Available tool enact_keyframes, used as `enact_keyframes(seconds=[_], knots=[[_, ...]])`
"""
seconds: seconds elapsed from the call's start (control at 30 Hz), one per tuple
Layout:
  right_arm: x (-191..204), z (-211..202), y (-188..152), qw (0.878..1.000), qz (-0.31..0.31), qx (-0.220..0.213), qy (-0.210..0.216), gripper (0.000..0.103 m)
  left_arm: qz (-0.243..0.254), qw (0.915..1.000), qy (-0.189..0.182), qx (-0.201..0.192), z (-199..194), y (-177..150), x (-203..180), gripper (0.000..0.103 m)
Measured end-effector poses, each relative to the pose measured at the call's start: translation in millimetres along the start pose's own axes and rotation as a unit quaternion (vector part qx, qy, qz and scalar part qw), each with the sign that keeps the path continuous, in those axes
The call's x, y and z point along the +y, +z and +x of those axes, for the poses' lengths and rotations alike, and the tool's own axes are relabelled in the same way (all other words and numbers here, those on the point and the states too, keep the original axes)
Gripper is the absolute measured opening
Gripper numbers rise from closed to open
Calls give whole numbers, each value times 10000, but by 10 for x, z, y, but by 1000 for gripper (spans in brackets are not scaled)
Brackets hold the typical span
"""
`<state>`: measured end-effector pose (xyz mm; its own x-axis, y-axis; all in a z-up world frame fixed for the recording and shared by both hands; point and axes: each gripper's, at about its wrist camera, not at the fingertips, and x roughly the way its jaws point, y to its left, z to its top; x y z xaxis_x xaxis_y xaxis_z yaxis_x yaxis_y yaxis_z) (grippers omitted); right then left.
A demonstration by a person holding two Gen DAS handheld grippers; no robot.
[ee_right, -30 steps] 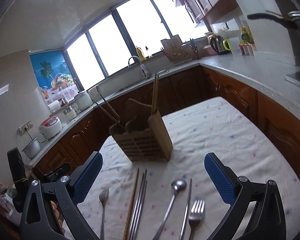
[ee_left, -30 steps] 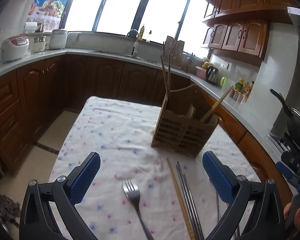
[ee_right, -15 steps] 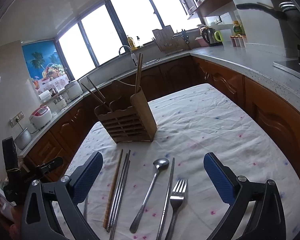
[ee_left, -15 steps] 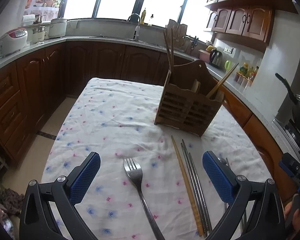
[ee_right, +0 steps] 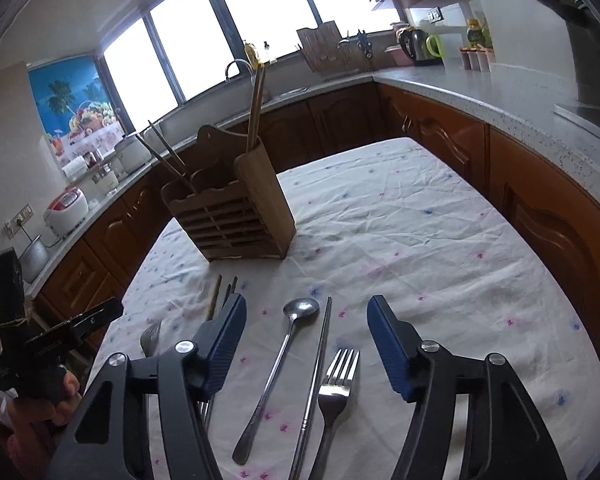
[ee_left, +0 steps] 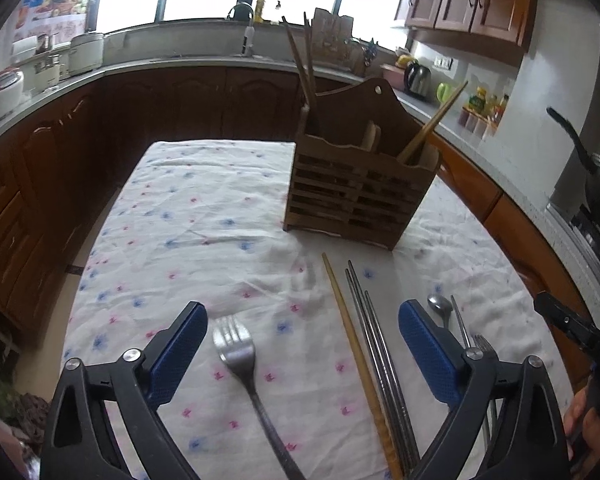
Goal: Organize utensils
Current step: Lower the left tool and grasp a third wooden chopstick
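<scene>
A slatted wooden utensil holder (ee_left: pixel 360 188) (ee_right: pixel 236 212) with several chopsticks in it stands mid-table on the flowered cloth (ee_left: pixel 204 216). In front of it lie a fork (ee_left: pixel 236 348), a wooden chopstick (ee_left: pixel 356 344) and metal chopsticks (ee_left: pixel 376 344). My left gripper (ee_left: pixel 302 350) hovers over these, its jaws closing slightly, nothing touching the pads. My right gripper (ee_right: pixel 308 342) hangs above a spoon (ee_right: pixel 284 344), a single metal chopstick (ee_right: pixel 320 360) and a second fork (ee_right: pixel 336 384). Its jaws are closing, with these between them untouched.
Dark wooden cabinets and a grey counter (ee_right: pixel 500 96) ring the table closely. A rice cooker (ee_right: pixel 66 210), a kettle (ee_right: pixel 416 46) and a black pan (ee_left: pixel 596 176) stand on the counter. A hand (ee_right: pixel 60 396) holds the left gripper at the table's left edge.
Both grippers have tipped down and come closer to the utensils on the cloth. The right jaws have narrowed a good deal, the left ones only slightly.
</scene>
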<state>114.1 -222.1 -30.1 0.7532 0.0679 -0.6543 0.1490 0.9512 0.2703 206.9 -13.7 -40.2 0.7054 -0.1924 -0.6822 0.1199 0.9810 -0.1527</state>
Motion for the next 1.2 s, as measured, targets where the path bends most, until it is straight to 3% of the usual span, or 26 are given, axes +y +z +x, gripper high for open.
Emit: enact_keyframes(seconds=[0.27,0.83,1.03,1.2], knots=[[-22,241,56,9993,-97,362,-42,46,138,9986,-15,515,482,227,-119,70],[-94,996,-37,9873,-451,1451,-463,19,490,9877,198,1474,1626,472,-281,39],[-67,1024,-8,9857,-629,1452,-578,16,682,9873,331,1396,1760,488,-371,37],[-47,1059,0,9847,-733,1443,-642,14,834,9868,327,1349,1830,487,-452,17]])
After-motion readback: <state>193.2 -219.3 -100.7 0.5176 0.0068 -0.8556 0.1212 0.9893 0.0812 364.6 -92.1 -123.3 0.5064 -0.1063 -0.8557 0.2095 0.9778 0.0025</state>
